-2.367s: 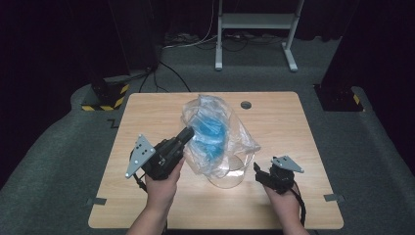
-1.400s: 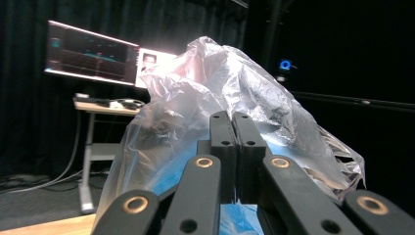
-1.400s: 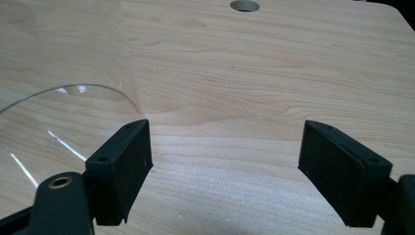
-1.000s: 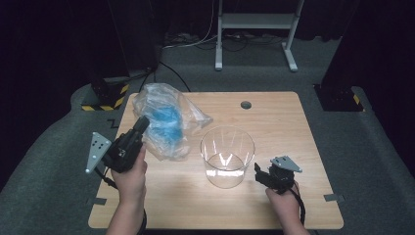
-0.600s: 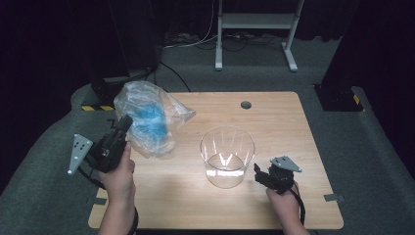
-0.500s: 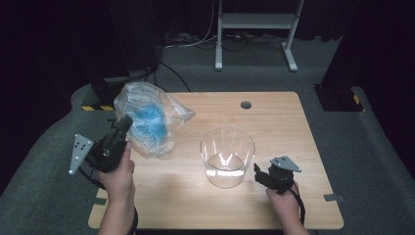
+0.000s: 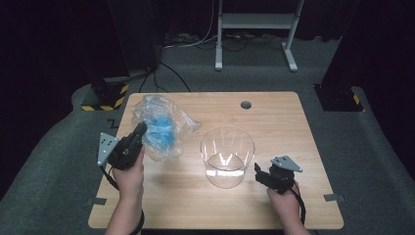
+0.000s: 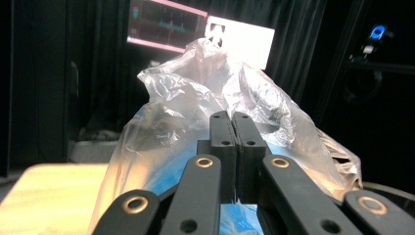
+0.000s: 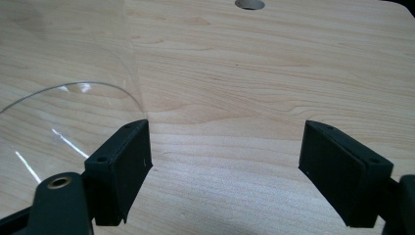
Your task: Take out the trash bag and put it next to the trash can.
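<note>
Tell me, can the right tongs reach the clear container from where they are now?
Probably yes: the right tongs stand open just beside the clear container, and only bare table lies between them.

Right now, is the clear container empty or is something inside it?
Empty: the clear container shows only bare wood through it; the plastic bag is outside.

The plastic bag lies on the counter straight ahead of the left gripper, its film pinched between the closed jaws. The glass bowl stands just beside the right gripper, touching its left jaw; bare counter lies between those spread jaws.
</note>
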A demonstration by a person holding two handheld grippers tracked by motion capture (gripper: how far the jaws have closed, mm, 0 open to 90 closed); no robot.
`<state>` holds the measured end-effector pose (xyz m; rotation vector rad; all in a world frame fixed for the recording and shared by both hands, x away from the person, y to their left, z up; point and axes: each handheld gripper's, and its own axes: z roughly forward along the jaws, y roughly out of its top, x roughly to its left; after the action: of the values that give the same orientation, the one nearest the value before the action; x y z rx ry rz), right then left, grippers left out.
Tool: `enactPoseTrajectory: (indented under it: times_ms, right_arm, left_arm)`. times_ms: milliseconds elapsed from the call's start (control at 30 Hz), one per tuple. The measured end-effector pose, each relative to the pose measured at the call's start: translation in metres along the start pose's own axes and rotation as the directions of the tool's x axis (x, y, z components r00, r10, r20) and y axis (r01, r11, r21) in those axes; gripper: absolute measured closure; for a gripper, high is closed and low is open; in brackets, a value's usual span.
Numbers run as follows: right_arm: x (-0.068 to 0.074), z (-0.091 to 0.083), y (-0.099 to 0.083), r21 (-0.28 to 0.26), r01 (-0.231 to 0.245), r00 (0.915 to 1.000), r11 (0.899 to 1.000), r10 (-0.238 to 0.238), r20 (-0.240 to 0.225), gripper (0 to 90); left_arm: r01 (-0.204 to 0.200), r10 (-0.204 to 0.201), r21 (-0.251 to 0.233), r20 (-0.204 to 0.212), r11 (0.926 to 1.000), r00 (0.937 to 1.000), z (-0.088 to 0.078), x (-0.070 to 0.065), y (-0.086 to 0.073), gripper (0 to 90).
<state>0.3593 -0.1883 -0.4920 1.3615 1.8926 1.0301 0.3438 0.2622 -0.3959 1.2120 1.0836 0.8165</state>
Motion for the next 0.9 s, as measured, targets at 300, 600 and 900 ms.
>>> enactPoseTrajectory:
  times_ms: [300,600,900]
  right_arm:
    - [0.000,0.000,-0.001,0.004,0.009,1.0000,1.000,-0.009,-0.004,19.6]
    - [0.001,0.002,-0.004,0.015,0.021,0.9998,1.000,-0.021,-0.007,19.6]
    - [0.004,0.003,-0.005,0.024,0.026,0.9996,0.999,-0.026,-0.010,19.5]
  left_arm:
    - [-0.049,0.054,0.134,-0.034,0.9897,0.9980,0.033,0.000,-0.033,88.6]
    - [-0.104,0.118,0.230,-0.047,0.9677,0.9919,0.054,-0.003,-0.062,88.4]
    - [-0.098,0.108,0.291,-0.018,0.9517,0.9940,0.064,-0.006,-0.078,84.9]
